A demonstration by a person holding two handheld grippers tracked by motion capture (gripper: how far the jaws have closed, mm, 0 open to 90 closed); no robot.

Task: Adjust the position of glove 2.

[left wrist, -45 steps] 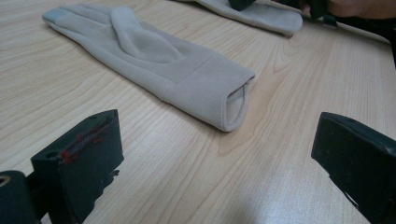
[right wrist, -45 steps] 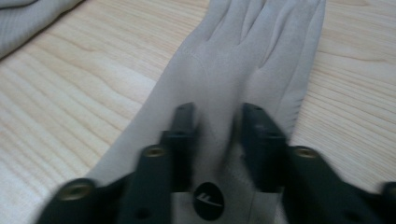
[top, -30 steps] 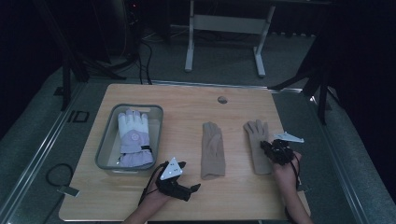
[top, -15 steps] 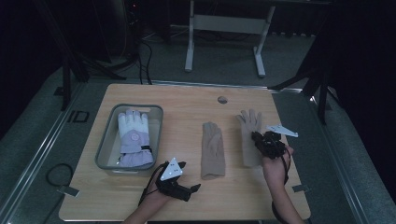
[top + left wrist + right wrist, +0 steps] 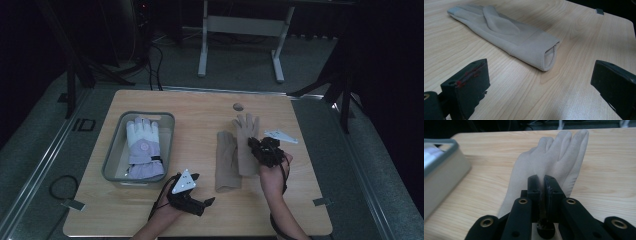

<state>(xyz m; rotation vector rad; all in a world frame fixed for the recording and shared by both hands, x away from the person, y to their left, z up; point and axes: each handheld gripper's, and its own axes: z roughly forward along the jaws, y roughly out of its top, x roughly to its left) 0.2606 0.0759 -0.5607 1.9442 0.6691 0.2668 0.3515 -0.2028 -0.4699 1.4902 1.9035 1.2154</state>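
Two beige gloves lie mid-table. The left beige glove (image 5: 226,162) lies flat, and its cuff (image 5: 546,53) faces my left gripper (image 5: 541,75). That gripper (image 5: 202,202) rests open near the front edge with nothing between its jaws. The right beige glove (image 5: 246,135) lies partly over the left one's edge, fingers pointing away. My right gripper (image 5: 256,147) sits on it with its jaws pressed together (image 5: 542,178), apparently pinching the fabric. The glove's fingers (image 5: 564,147) spread out beyond the jaws.
A grey bin (image 5: 114,155) at the left holds white and lavender gloves (image 5: 142,147); its wall (image 5: 446,172) is also in the right gripper view. A small round thing (image 5: 238,106) lies near the far edge. A metal stand (image 5: 240,30) is behind the table.
My right gripper has moved left and away from the person, bringing the right beige glove up against the left one. The left gripper has stayed put.
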